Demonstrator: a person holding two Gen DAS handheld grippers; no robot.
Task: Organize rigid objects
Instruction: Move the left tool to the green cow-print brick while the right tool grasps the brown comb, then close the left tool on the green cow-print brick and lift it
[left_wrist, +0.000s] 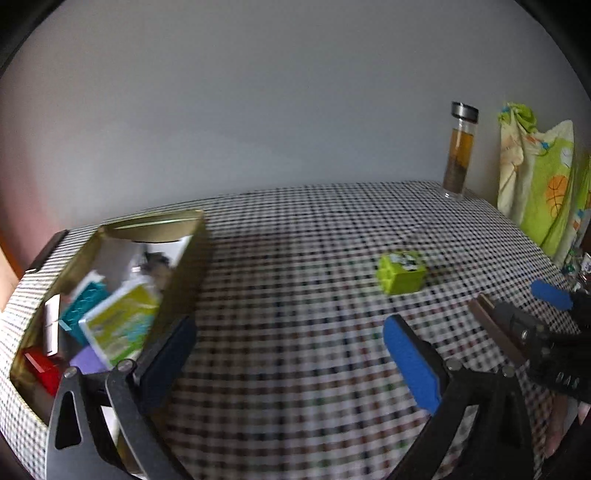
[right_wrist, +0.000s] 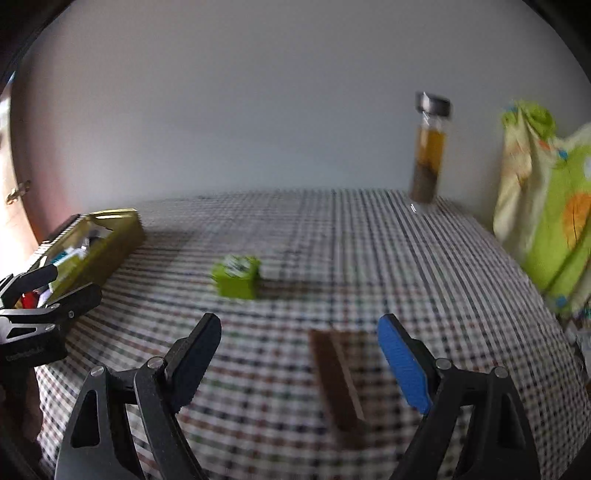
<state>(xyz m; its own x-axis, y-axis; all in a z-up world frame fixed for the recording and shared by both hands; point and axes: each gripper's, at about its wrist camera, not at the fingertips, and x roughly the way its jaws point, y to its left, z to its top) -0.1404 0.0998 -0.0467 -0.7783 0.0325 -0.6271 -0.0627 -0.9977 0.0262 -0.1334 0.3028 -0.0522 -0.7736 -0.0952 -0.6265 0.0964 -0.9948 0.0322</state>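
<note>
While both of my tools hang open and empty over the checked desk (right_wrist: 332, 236), the brown bar (right_wrist: 338, 380) lies flat just ahead of the right tool (right_wrist: 299, 365), between its jaws, its long axis running away from me. The green cube (right_wrist: 236, 277) sits farther out toward the middle; the gold tin (left_wrist: 177, 258) holds the left edge beside my left tool (left_wrist: 291, 365).
</note>
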